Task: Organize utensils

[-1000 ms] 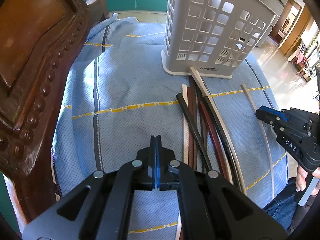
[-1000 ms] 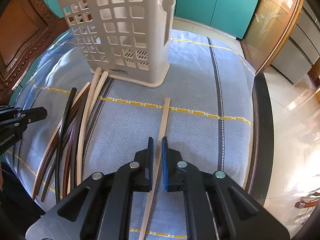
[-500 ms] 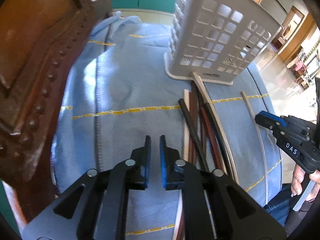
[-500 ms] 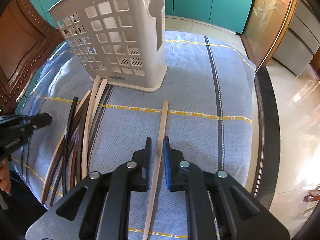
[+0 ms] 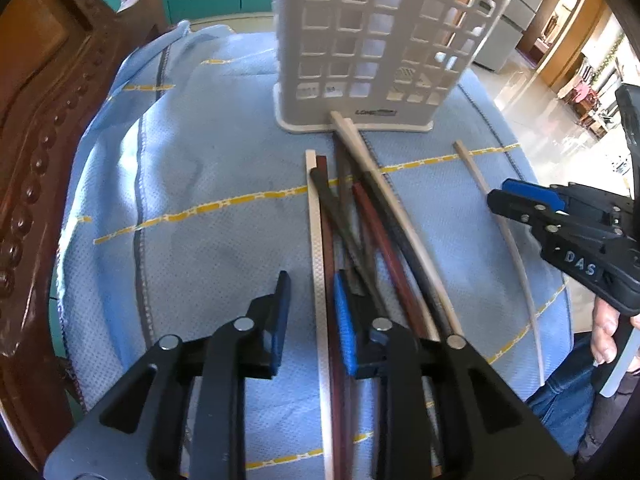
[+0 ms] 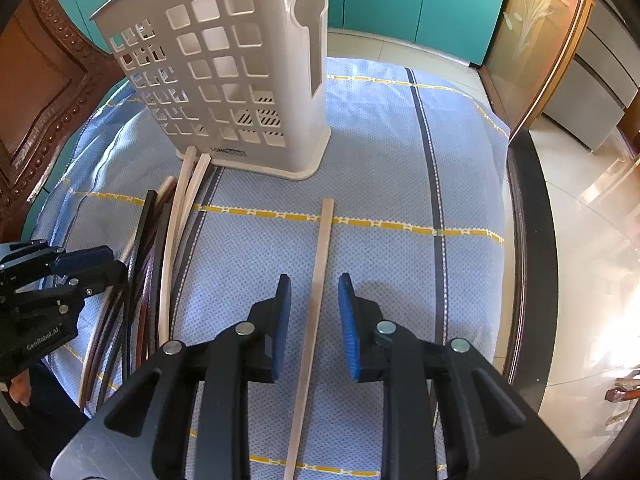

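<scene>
Both tools are opening over the chopsticks

The right tool is straddling a lone pale chopstick, untouched; the left tool is gaping narrowly around two from the pile, readying pickups for the white holder.

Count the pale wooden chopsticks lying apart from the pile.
1: a pale wooden chopstick lies alone on the blue cloth, between the right gripper's open jaws.

Woven cloth, plastic holder, wooden chopstick

One white perforated plastic utensil holder, one lone pale wooden chopstick lying apart, a pile of roughly eight mixed pale, black and dark red chopsticks, exact number unclear where they overlap.
</scene>
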`<state>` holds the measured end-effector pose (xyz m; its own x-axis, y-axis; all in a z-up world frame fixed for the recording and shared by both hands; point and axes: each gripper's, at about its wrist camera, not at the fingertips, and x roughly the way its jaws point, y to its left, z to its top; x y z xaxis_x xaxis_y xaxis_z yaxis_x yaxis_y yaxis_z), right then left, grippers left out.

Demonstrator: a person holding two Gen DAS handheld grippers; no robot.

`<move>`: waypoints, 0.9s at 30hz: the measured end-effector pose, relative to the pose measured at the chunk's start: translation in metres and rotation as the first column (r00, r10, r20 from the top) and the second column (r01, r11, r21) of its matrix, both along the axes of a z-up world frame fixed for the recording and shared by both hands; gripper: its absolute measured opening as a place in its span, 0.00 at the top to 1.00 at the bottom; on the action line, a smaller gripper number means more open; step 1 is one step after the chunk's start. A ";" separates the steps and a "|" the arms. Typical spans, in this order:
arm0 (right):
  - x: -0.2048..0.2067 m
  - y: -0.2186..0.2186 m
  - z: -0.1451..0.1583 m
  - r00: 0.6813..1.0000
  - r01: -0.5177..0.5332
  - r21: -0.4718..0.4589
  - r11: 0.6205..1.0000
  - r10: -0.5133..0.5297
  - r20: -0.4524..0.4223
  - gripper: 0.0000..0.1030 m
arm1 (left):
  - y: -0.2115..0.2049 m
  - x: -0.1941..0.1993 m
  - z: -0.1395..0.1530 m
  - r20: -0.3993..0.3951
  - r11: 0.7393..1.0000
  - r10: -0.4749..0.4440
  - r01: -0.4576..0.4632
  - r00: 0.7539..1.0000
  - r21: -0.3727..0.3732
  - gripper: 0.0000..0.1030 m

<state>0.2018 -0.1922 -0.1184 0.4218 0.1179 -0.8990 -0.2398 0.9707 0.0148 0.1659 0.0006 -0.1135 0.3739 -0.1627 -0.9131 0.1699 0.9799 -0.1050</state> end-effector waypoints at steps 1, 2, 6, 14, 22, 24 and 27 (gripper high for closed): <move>0.000 0.000 0.000 1.000 0.001 -0.001 1.000 -0.001 0.000 0.76 | 0.004 0.000 0.000 -0.001 1.000 0.006 -0.006 1.000 0.001 0.70; 0.001 0.000 0.000 1.000 0.003 -0.001 1.000 -0.003 -0.001 0.76 | 0.005 -0.001 0.001 -0.002 1.000 0.009 -0.009 1.000 0.001 0.70; 0.001 0.000 0.000 1.000 0.004 0.001 1.000 -0.004 0.000 0.75 | 0.015 0.000 0.002 0.000 1.000 0.030 -0.030 1.000 0.007 0.71; -0.002 0.004 -0.001 1.000 -0.005 -0.008 1.000 0.005 0.000 0.70 | 0.006 -0.001 0.000 0.003 1.000 -0.004 0.004 1.000 0.020 0.76; -0.003 0.004 -0.001 1.000 0.000 -0.015 1.000 0.000 0.003 0.70 | 0.008 -0.005 0.008 0.049 0.999 -0.001 0.000 0.999 0.037 0.88; -0.002 0.003 -0.001 1.000 0.001 -0.015 1.000 -0.001 0.003 0.70 | 0.012 -0.007 0.015 0.064 1.000 0.006 -0.006 0.998 0.005 0.88; -0.001 0.004 -0.001 1.000 0.001 -0.015 1.000 -0.001 0.001 0.70 | 0.014 -0.009 0.021 0.078 1.000 0.018 -0.016 0.997 -0.026 0.88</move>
